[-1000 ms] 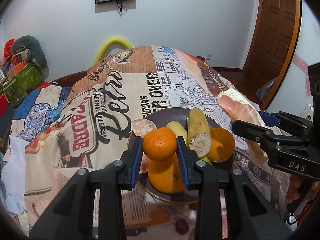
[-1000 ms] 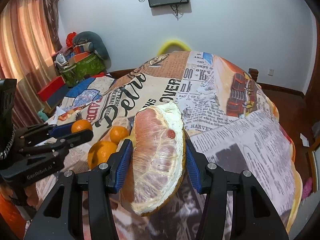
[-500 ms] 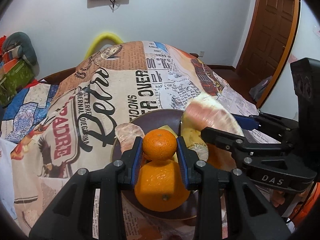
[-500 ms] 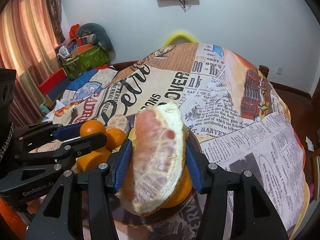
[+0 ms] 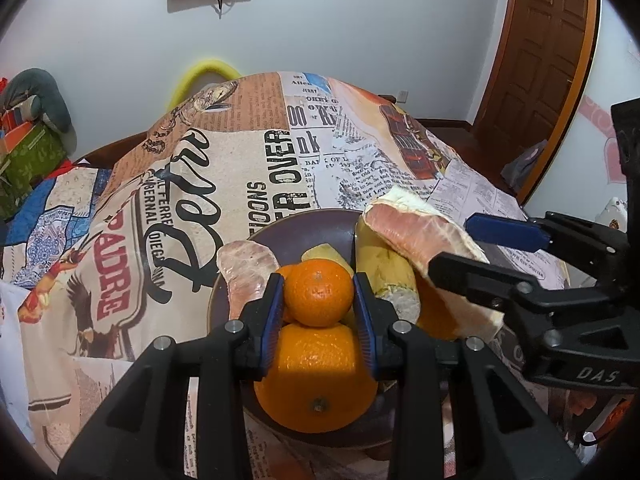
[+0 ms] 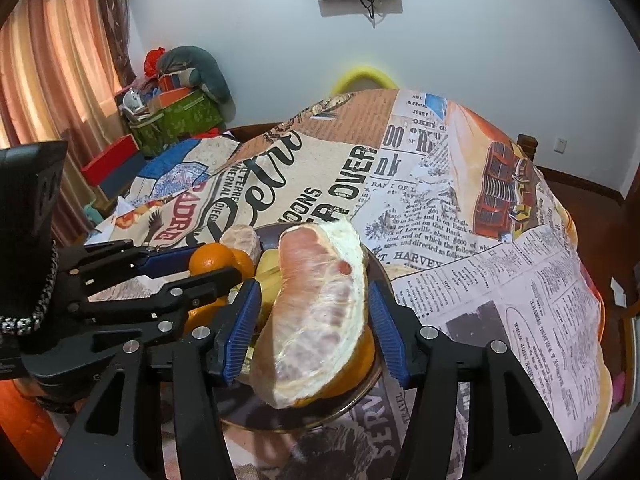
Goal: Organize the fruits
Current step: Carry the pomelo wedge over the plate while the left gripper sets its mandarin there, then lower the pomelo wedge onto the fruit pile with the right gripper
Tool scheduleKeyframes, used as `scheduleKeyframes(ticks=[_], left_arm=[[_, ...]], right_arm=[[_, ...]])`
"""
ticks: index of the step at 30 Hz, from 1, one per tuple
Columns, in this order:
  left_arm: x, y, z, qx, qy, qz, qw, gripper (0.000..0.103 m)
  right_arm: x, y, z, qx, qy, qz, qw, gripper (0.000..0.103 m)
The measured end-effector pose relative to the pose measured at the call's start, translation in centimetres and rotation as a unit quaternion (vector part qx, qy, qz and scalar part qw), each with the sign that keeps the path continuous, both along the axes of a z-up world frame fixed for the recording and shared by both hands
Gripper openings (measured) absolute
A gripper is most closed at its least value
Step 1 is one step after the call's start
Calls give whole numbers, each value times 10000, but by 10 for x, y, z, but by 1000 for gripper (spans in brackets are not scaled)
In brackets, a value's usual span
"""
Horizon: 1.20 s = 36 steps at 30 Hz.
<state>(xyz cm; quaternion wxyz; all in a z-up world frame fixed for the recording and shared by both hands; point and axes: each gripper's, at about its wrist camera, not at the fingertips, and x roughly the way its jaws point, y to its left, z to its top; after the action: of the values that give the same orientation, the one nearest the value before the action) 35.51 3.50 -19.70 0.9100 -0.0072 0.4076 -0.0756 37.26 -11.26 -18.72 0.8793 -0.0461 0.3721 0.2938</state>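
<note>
Small orange (image 5: 319, 294) pinched between left gripper (image 5: 319, 312) pads, over large orange (image 5: 316, 380) on dark plate (image 5: 308, 226). Pomelo wedge (image 6: 320, 312) between right gripper (image 6: 316, 324) jaws, just opening, gaps showing beside both pads, above plate's bananas (image 5: 384, 272).

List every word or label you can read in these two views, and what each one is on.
"DAS": right gripper body, left wrist view.
"OVER": tablecloth.
"HARVEY": tablecloth, right wrist view.
"BANK OF": tablecloth newsprint.
"ADRE": red letters, tablecloth.
Large script word, fine newsprint columns, and the marking on the left gripper: too blurred or cut off to read.
</note>
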Motion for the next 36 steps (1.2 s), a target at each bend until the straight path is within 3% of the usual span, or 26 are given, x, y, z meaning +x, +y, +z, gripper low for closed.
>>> scheduleKeyframes(ticks=[6, 13, 20, 27, 32, 36], left_arm=[[-4, 1, 3, -32, 48, 36, 10000, 35], [-18, -2, 14, 19, -86, -10, 10000, 47], [-36, -6, 30, 73, -206, -9, 9998, 48], [-58, 2, 40, 130, -383, 115, 9991, 58], [-61, 16, 37, 163, -365, 306, 9987, 61], [-60, 27, 27, 138, -276, 404, 9987, 61]], right_arm=[[-3, -2, 4, 69, -63, -13, 10000, 56], [-10, -6, 3, -6, -66, -43, 10000, 56], [-24, -17, 11, -35, -134, -109, 9998, 56], [-28, -42, 8, -263, -238, -426, 9985, 65], [-9, -60, -1, -398, -42, -695, 9968, 65], [-1, -55, -9, -342, 117, -588, 9976, 65]])
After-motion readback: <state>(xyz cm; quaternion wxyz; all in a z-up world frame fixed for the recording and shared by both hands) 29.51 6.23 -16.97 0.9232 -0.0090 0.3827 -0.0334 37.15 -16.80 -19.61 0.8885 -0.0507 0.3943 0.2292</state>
